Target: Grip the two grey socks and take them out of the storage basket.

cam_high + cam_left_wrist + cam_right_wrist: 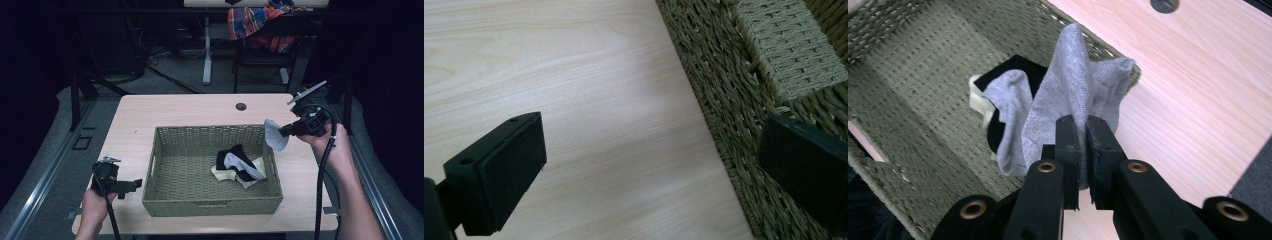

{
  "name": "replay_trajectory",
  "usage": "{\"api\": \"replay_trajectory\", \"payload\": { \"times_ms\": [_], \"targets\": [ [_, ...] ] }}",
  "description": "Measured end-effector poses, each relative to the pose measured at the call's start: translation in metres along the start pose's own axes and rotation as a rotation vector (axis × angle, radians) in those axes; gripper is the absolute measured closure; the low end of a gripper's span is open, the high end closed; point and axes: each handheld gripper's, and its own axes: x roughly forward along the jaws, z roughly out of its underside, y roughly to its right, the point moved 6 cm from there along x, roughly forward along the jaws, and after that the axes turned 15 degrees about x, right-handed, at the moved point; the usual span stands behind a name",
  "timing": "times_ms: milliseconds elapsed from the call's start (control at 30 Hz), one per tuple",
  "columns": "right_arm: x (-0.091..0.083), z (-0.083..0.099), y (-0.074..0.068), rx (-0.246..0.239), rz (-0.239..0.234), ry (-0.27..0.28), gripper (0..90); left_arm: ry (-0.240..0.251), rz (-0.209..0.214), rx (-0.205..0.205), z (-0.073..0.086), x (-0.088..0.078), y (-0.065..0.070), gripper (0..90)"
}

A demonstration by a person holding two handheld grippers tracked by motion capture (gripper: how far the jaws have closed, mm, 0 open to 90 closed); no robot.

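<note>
A: What is the work surface like?

B: A pale wood-grain bench [175, 112] with a round cable hole [241, 106] near its far edge. A woven green basket [165, 202] sits in the middle of it. The room behind is dark, with grey floor, another desk's white leg [207, 47], and a plaid cloth [250, 21] draped over a chair.

A: What lies in the basket?

B: A small heap of socks [239, 165], black, grey and cream, toward its right end.

A: And the right hand?

B: The right hand [332, 145] is held above the bench just outside the basket's right wall, pointing the right gripper [286, 131] left toward the basket. Its fingers are clenched on a grey sock [274, 135], which hangs at the basket's right rim, clear of the heap. In the right gripper view the grey sock [1075, 95] rises out of the closed fingers [1068, 150].

A: The left?

B: The left hand [92, 205] is low by the basket's near left corner, with the left gripper [136, 185] aimed at the basket wall. Its fingers [509, 170] are spread wide and released, with bare bench between them and one in front of the weave.
</note>
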Motion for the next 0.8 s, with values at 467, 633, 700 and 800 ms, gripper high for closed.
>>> {"api": "replay_trajectory", "payload": {
  "times_ms": [467,633,700,800],
  "targets": [
    [-0.01,0.009,0.03,0.065,0.053,0.0,85.6,0.002,0.0,0.001,0.0,0.0,0.0,0.0],
    [-0.009,0.012,0.041,0.085,0.069,-0.015,85.6,0.001,0.0,0.0,0.0,-0.001,0.0,0.0],
    [-0.008,0.014,0.045,0.099,0.07,-0.012,85.6,0.001,0.004,0.0,0.0,-0.001,0.0,0.0],
    [-0.006,0.016,0.051,0.113,0.079,-0.022,85.6,0.004,0.002,-0.003,0.0,-0.001,0.0,0.0]
  ]
}}
